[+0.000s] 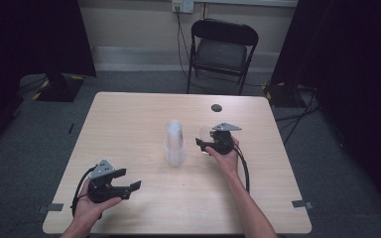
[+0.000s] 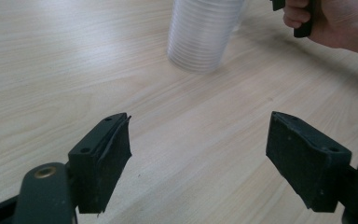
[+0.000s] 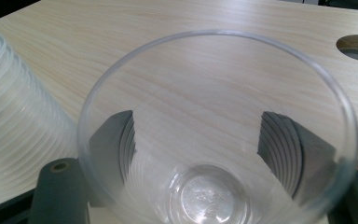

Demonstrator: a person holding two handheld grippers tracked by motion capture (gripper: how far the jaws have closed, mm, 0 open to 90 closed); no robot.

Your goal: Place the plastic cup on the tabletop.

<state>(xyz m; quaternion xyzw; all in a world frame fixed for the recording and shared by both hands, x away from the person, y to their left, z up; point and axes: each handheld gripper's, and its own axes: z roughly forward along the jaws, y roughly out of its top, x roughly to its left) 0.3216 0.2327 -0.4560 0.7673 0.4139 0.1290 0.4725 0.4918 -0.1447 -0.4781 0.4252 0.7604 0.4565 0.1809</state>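
Single clear cup (image 3: 214, 154) gripped by right tongs (image 1: 209, 144), just right of the cup stack (image 1: 174, 144).
Left tongs (image 1: 129, 182) gape empty, farther off on the surface (image 1: 129, 119); stack stands upright.

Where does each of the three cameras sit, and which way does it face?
High view: above the person's side, facing forward and down on the table; both forearms and grippers show.
Left gripper view: on the left gripper, facing the cup stack; its open jaws and the other hand show.
Right gripper view: on the right gripper, looking into a single clear cup between its jaws.
All share the stack.
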